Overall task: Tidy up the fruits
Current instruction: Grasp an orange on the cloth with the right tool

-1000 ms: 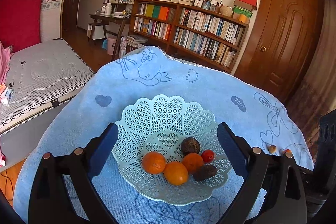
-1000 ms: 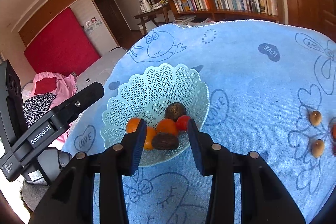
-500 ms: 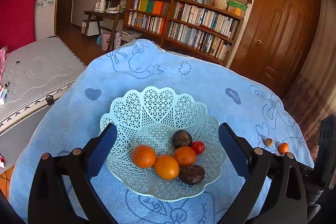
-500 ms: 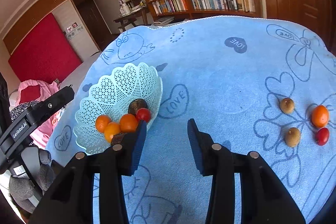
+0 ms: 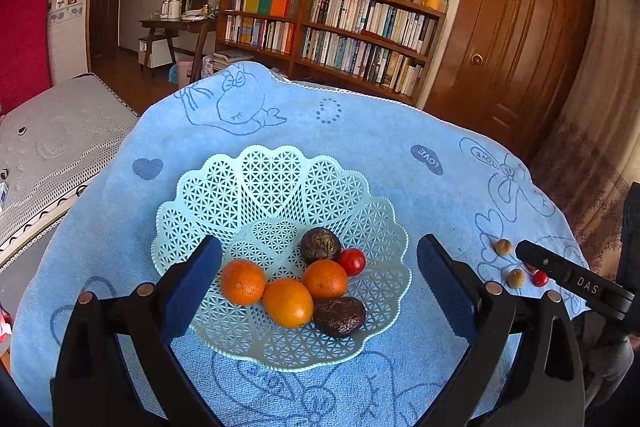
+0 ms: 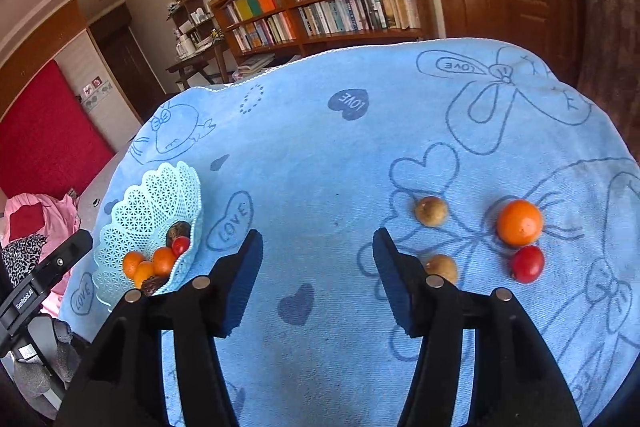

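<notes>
Left gripper (image 5: 320, 279) fingers spread wide over the basket (image 5: 256, 187); right gripper (image 6: 318, 281) open, empty, near a brown fruit (image 6: 442, 267).

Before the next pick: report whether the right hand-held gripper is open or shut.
Open. The right hand-held gripper has its blue pads wide apart with only the blue cloth between them.

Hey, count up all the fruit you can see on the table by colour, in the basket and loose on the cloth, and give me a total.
Orange: 4, three in the basket and one on the cloth
Red: 2, one in the basket, one on the cloth
Dark brown, wrinkled: 2, both in the basket
Light brown: 2, both on the cloth
Total: 10
</notes>
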The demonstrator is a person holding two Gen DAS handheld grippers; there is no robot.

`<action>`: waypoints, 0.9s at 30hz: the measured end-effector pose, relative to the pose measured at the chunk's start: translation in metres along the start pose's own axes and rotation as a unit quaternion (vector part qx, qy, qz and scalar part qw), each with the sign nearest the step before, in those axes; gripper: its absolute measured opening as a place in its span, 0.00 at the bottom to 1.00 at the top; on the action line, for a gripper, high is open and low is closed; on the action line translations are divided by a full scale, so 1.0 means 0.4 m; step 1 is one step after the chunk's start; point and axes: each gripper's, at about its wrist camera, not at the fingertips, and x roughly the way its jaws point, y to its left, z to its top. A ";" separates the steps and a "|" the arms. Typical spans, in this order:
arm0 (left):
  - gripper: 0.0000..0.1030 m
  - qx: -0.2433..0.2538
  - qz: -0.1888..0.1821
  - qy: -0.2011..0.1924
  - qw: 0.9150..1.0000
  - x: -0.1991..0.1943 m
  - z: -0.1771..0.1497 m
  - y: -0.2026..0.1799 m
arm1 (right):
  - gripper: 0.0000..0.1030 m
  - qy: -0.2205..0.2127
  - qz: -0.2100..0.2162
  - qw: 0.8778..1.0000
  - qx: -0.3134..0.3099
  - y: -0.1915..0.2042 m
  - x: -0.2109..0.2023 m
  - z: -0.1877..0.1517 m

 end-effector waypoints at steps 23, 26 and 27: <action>0.97 0.042 -0.027 0.023 0.998 0.016 -0.041 -0.087 | 0.56 0.020 -0.121 0.988 0.095 -0.317 0.073 0.064; 0.97 0.045 -0.028 0.026 0.998 0.020 -0.044 -0.093 | 0.56 0.031 -0.125 0.987 0.094 -0.326 0.101 0.068; 0.97 0.047 -0.029 0.027 0.998 0.021 -0.045 -0.095 | 0.56 0.034 -0.130 0.987 0.093 -0.328 0.108 0.067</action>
